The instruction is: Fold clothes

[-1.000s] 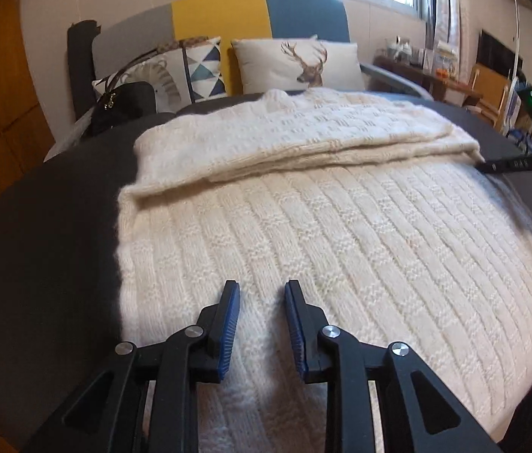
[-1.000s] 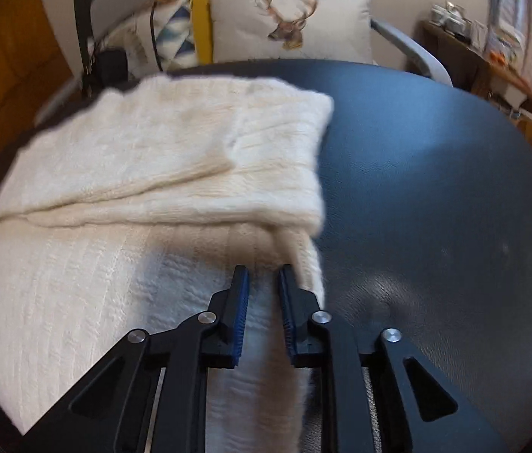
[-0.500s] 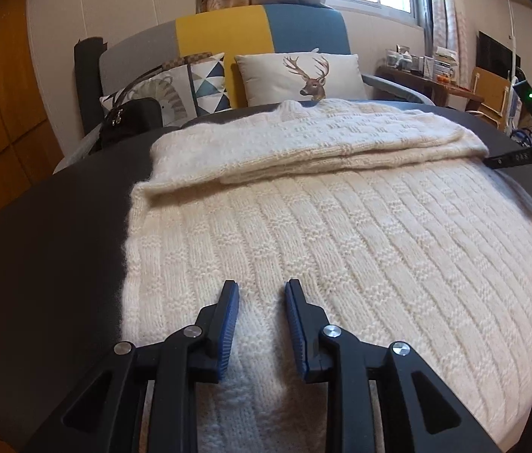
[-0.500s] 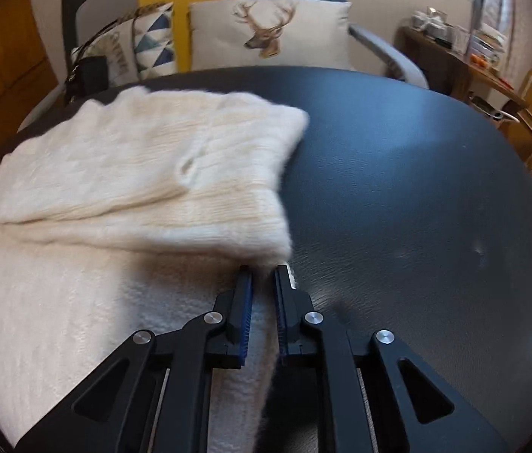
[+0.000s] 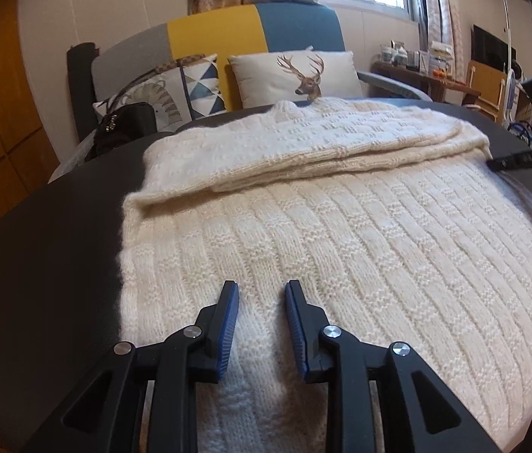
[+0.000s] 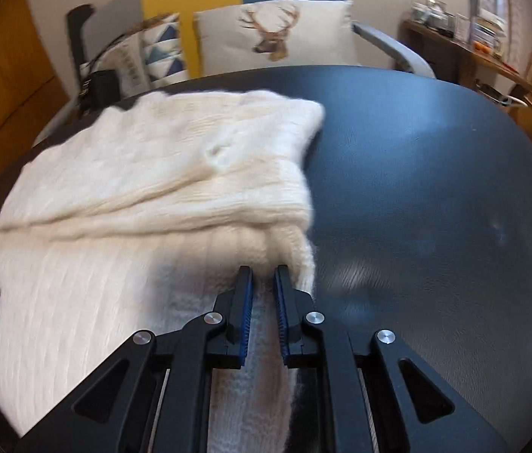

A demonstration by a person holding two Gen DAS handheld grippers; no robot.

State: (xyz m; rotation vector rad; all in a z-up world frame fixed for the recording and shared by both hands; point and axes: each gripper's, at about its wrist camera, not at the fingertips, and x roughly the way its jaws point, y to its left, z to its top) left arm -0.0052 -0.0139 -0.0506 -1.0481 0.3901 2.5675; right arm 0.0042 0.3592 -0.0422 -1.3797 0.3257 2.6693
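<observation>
With the cream sweater (image 5: 341, 234) flat on the dark table (image 6: 436, 173), far part folded, both narrow-jawed grippers, left gripper (image 5: 260, 304) and right gripper (image 6: 264, 283), pinch its near hem, so next likely lift together and carry it far

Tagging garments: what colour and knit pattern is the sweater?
Cream sweater, ribbed basket-weave knit; clearest in the left wrist view.

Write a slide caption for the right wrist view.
Right gripper pinches the cream knit sweater's right edge on the black table.
</observation>
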